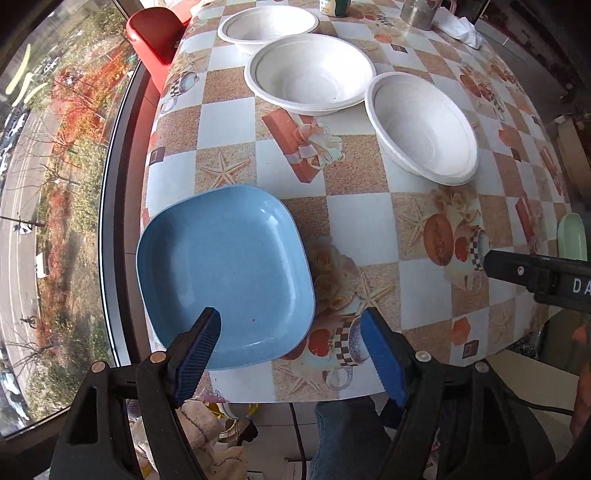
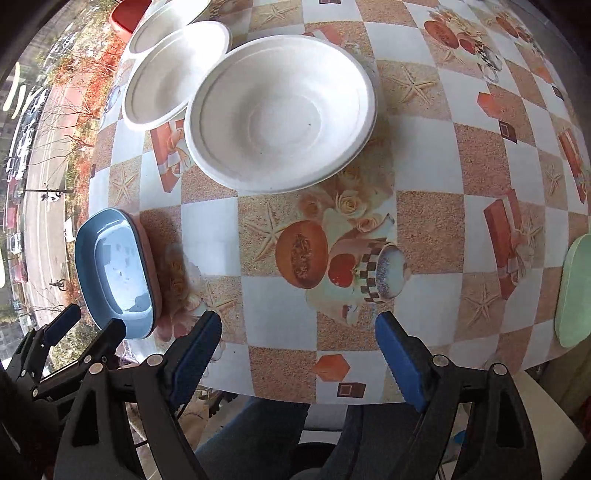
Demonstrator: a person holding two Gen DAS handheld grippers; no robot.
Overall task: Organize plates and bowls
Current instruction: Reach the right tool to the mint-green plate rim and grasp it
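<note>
Both sets of tongs hang over the near edge of the table (image 1: 369, 229) with their jaws wide apart and nothing between them, so neither has hold of a dish. The left tongs (image 1: 291, 343) sit above the near corner of the blue plate (image 1: 225, 273): one pad overlaps its rim in the view, the other stands off to the side over bare tablecloth. The plate lies flat near the window-side edge, probably parked there to start a plate pile. It is empty.

The right tongs (image 2: 299, 350) point down at open tablecloth. Ahead of them and slightly left is the nearest white bowl (image 2: 280, 114), with a second bowl (image 2: 173, 74) and a third bowl (image 2: 166, 22) trailing off beyond, rims close or overlapping. All three look empty and upright, likely ready for nesting. Far to the right of these tongs, a pale green plate (image 2: 574, 291) shows only as a sliver at the table edge; its contents cannot be told.
</note>
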